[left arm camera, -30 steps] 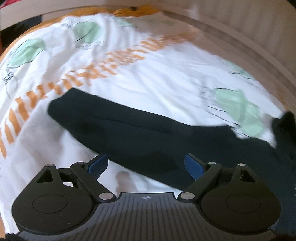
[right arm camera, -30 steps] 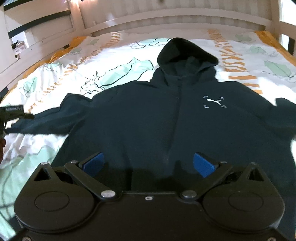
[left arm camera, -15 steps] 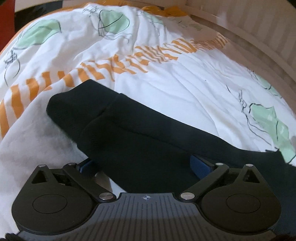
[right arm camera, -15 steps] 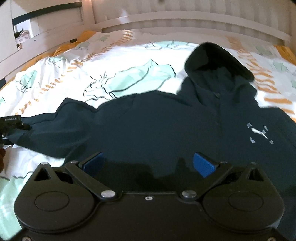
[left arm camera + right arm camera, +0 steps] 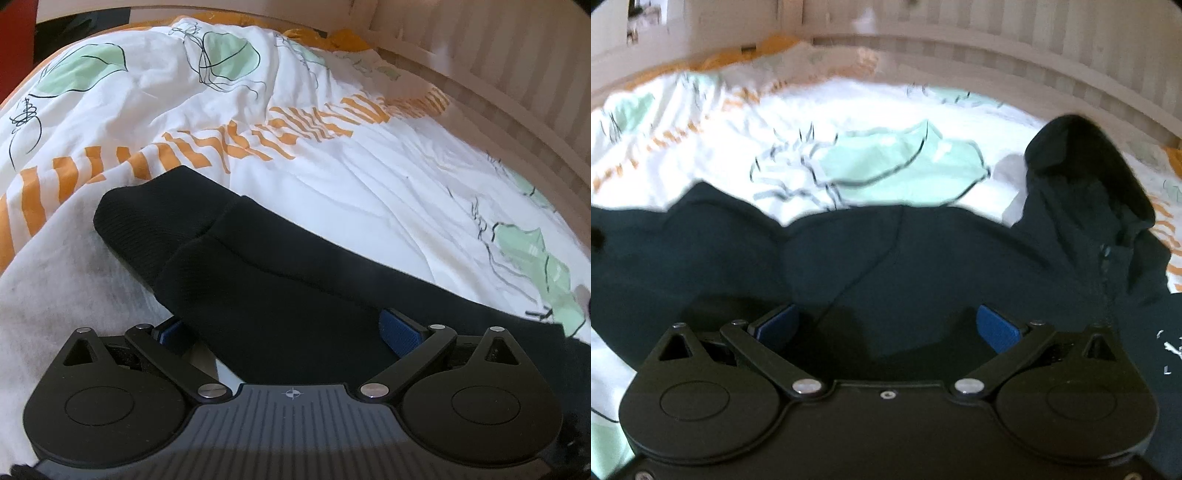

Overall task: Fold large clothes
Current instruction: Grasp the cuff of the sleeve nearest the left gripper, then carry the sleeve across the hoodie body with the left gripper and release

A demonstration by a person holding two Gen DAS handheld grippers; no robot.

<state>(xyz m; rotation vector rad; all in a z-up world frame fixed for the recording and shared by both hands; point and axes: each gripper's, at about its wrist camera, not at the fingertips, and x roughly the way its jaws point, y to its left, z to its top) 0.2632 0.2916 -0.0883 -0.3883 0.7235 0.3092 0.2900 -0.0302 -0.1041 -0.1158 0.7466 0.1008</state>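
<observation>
A large black hoodie lies flat on the bed. In the left wrist view its sleeve (image 5: pixel 280 280) with a ribbed cuff (image 5: pixel 147 218) runs between the blue pads of my left gripper (image 5: pixel 284 330), which is open with the fabric lying between the jaws. In the right wrist view the hoodie's body (image 5: pixel 886 258) and hood (image 5: pixel 1086 173) show, blurred. My right gripper (image 5: pixel 886 325) is open and sits low over the shoulder area by a seam.
The bedsheet (image 5: pixel 332 177) is white with green leaves and orange stripes. A pale slatted bed rail (image 5: pixel 997 48) runs along the far side, also in the left wrist view (image 5: pixel 498 74). A white logo (image 5: pixel 1169 347) marks the hoodie's chest at right.
My left gripper has closed in on the sleeve, which now lies between its jaws. My right gripper has swept left and lower over the hoodie; the hood and logo shifted right.
</observation>
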